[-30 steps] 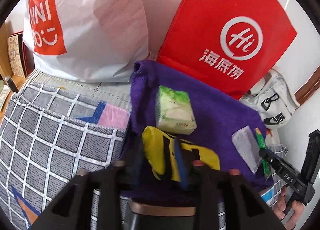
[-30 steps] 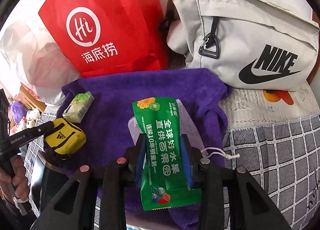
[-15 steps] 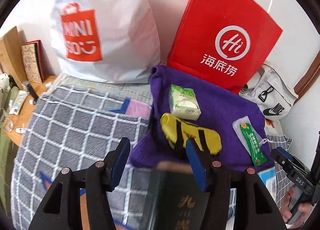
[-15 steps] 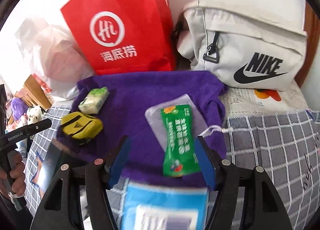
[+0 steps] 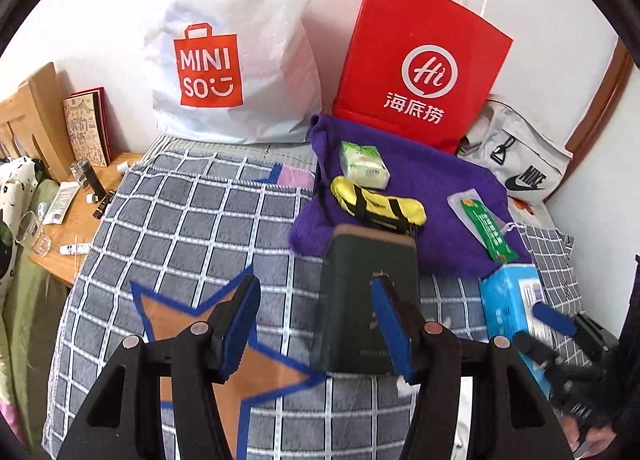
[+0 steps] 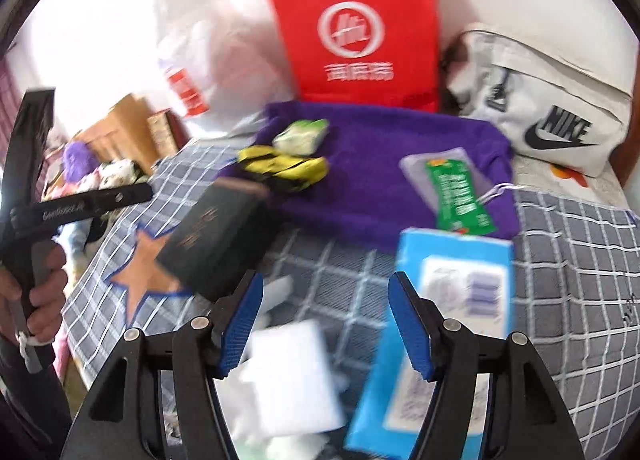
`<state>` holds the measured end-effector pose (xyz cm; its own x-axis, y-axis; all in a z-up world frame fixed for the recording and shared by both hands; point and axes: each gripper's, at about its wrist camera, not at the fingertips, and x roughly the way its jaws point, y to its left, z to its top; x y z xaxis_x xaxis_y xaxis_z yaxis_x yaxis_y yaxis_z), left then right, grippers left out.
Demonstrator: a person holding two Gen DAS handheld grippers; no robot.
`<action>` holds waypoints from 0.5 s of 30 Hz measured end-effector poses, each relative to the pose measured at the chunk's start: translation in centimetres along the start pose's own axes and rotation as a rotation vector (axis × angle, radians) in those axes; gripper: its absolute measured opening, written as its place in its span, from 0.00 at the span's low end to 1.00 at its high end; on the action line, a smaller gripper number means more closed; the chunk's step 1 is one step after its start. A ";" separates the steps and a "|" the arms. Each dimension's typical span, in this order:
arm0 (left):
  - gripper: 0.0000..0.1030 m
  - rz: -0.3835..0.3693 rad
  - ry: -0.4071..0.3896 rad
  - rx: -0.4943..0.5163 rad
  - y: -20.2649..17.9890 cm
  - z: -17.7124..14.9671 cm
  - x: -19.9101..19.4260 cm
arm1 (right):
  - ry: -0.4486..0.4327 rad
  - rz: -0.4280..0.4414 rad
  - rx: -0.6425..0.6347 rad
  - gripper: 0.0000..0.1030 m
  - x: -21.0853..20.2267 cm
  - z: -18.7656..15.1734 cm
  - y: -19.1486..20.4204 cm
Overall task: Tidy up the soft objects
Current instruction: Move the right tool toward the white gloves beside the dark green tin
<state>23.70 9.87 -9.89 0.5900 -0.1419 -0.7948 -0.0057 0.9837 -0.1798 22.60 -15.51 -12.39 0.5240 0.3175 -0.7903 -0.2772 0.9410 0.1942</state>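
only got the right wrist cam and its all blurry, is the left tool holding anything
Observer: No. The left tool is open and empty, with its right finger in front of the dark book.
Operator: whats on the wooden side table, i just see a smear
Observer: On the wooden side table there is a clear glass near the front edge and a white tube lying flat behind it.
Operator: any name on the white bag
Observer: The white bag reads MINISO on an orange-red panel, with a smile mark.
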 end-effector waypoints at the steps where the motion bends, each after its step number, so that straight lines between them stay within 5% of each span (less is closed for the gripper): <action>1: 0.56 -0.002 0.000 0.001 0.2 -0.3 -0.2 | 0.007 0.007 -0.015 0.64 0.1 -0.4 0.7; 8: 0.57 0.012 0.013 -0.004 2.2 -1.5 0.2 | 0.073 0.046 -0.198 0.63 2.5 -2.5 6.8; 15: 0.57 -0.006 0.024 -0.031 4.3 -1.9 0.8 | 0.156 -0.054 -0.395 0.63 5.9 -3.8 10.0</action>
<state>22.57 13.83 -12.40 0.5709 -0.1506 -0.8071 -0.0276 0.9789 -0.2022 19.93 -4.67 -17.33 0.4269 0.2187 -0.8774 -0.5555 0.8291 -0.0636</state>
